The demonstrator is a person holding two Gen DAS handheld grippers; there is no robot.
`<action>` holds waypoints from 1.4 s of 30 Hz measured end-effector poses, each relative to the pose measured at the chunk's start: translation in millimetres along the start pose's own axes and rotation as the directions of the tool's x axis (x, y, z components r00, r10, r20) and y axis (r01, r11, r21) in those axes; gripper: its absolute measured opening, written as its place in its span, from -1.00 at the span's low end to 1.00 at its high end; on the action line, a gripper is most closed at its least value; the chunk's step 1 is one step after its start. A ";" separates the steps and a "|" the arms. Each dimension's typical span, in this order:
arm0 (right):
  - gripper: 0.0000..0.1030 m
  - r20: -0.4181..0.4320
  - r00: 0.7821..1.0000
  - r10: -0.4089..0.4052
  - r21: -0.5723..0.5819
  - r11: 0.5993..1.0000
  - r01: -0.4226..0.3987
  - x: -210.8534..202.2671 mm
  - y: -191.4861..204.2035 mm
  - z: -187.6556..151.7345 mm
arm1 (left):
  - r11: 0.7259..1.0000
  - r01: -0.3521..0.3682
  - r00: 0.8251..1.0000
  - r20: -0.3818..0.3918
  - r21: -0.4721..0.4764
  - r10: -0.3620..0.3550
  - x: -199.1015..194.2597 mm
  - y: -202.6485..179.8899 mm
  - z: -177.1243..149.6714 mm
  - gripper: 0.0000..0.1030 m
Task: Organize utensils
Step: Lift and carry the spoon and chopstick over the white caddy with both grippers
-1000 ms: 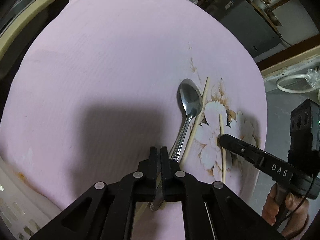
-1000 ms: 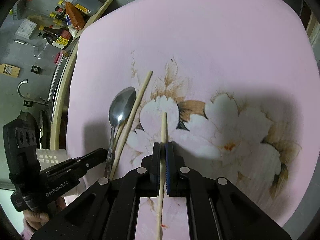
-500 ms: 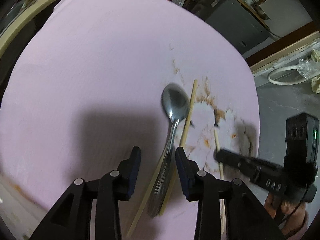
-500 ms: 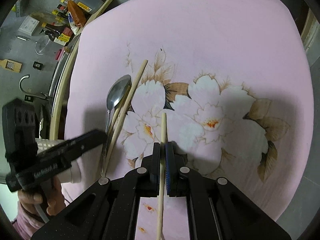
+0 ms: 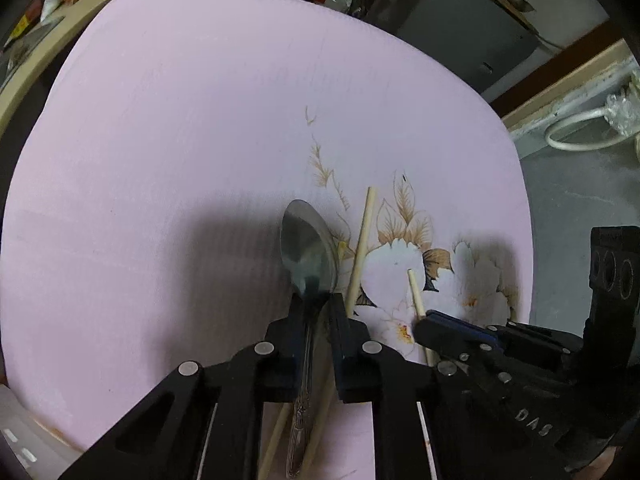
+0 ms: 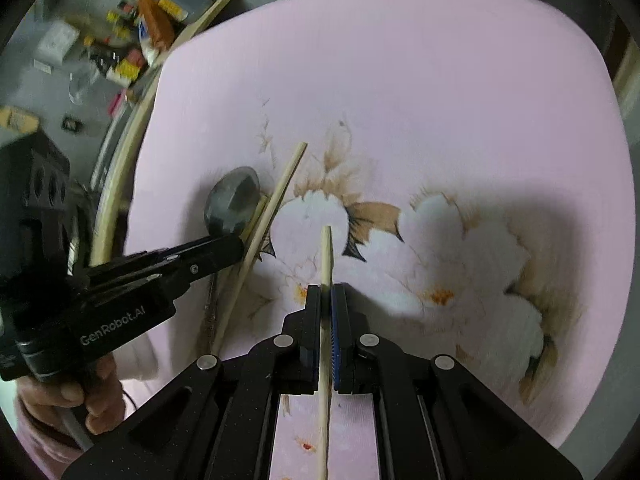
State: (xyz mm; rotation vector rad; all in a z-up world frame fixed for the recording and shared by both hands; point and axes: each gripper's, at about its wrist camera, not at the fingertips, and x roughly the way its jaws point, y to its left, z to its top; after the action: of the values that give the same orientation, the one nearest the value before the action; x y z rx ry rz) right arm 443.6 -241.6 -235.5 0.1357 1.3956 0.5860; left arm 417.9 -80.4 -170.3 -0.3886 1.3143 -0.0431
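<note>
On the pink tablecloth (image 5: 168, 184) with its printed white and brown flowers, a shiny metal spoon (image 5: 307, 256) lies bowl-up beside a pale wooden chopstick (image 5: 360, 248) that rests flat and just to its right. Left gripper (image 5: 316, 304) straddles the spoon's neck, its black jaws closing, the handle running back between them. Right gripper (image 6: 327, 300) is clamped narrow on a second wooden chopstick (image 6: 326, 252), which sticks out past the fingertips over the white flower, well clear of the first. From the right wrist view, a hand (image 6: 68, 392) holds the left gripper's handle
</note>
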 end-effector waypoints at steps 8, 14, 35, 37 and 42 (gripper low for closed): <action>-0.93 0.076 0.997 0.020 -0.011 1.000 -0.019 -15.0 3.2 -6.8 | 1.000 0.019 0.997 0.077 -0.006 -0.018 -23.2 3.5 -16.7 -0.94; -0.93 0.260 0.958 0.124 0.039 0.990 -0.139 -56.8 -6.4 -32.7 | 0.998 0.053 0.982 0.178 0.044 -0.060 -53.0 0.6 -38.5 -0.95; -0.93 0.899 0.437 0.027 -0.032 0.999 0.004 -260.2 107.0 -119.9 | 0.941 0.090 0.749 0.601 0.325 -0.279 -234.9 -44.4 -78.9 -0.95; -0.93 0.924 0.382 0.019 -0.032 0.999 0.029 -272.4 129.0 -128.7 | 0.935 0.066 0.713 0.639 0.347 -0.288 -257.1 -33.6 -88.2 -0.95; -0.93 0.963 0.267 0.040 -0.051 0.998 0.034 -292.1 186.6 -149.0 | 0.924 0.043 0.649 0.692 0.381 -0.316 -304.1 -0.5 -102.2 -0.95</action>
State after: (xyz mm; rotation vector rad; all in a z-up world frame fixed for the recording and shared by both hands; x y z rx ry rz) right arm 227.6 -254.7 73.6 0.3820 0.1136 0.3948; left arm 241.4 -31.1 93.0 -0.2007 0.4156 -0.2514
